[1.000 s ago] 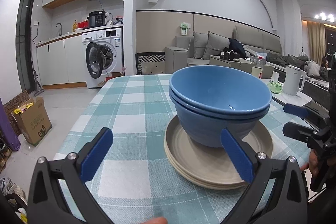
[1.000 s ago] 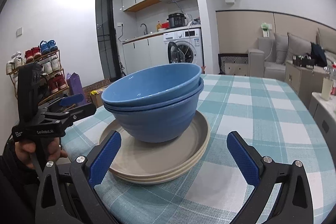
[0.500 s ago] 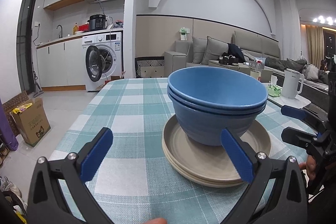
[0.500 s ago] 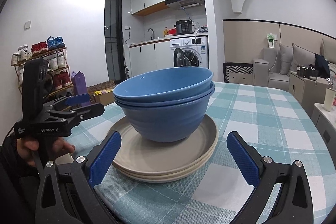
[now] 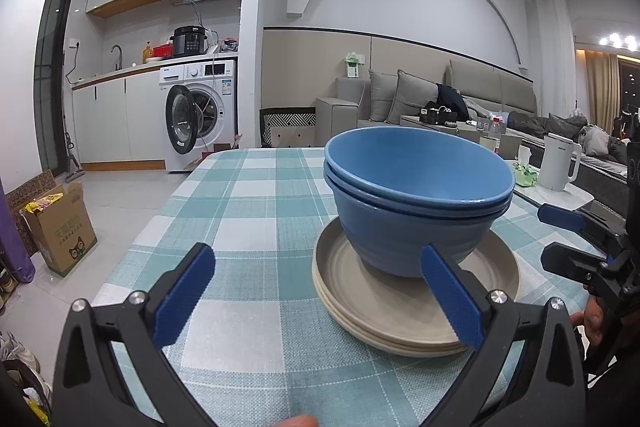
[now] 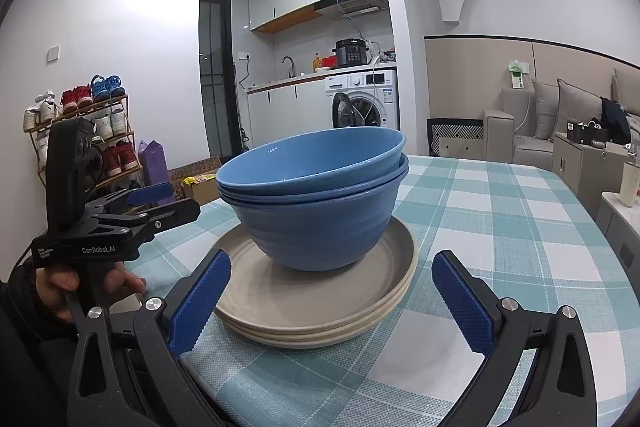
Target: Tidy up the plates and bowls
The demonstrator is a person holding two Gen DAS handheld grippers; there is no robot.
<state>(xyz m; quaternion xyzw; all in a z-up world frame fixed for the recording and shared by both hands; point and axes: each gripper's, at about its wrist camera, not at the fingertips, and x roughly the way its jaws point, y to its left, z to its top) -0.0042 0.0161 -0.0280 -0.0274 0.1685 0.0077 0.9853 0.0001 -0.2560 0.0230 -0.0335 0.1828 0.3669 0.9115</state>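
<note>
Stacked blue bowls stand on a stack of beige plates on the checked tablecloth; they also show in the right wrist view, bowls on plates. My left gripper is open and empty, just short of the plates and to their left. My right gripper is open and empty, its jaws on either side of the near plate rim without touching. Each gripper shows in the other's view: the right one at the right edge, the left one at the left.
The table carries a teal and white checked cloth. A cardboard box stands on the floor at the left. A white kettle and side table are at the right. A shoe rack stands by the wall.
Both grippers have drawn back and lowered slightly, so the bowl and plate stack sits a little lower and farther in each view. Both stay open.
</note>
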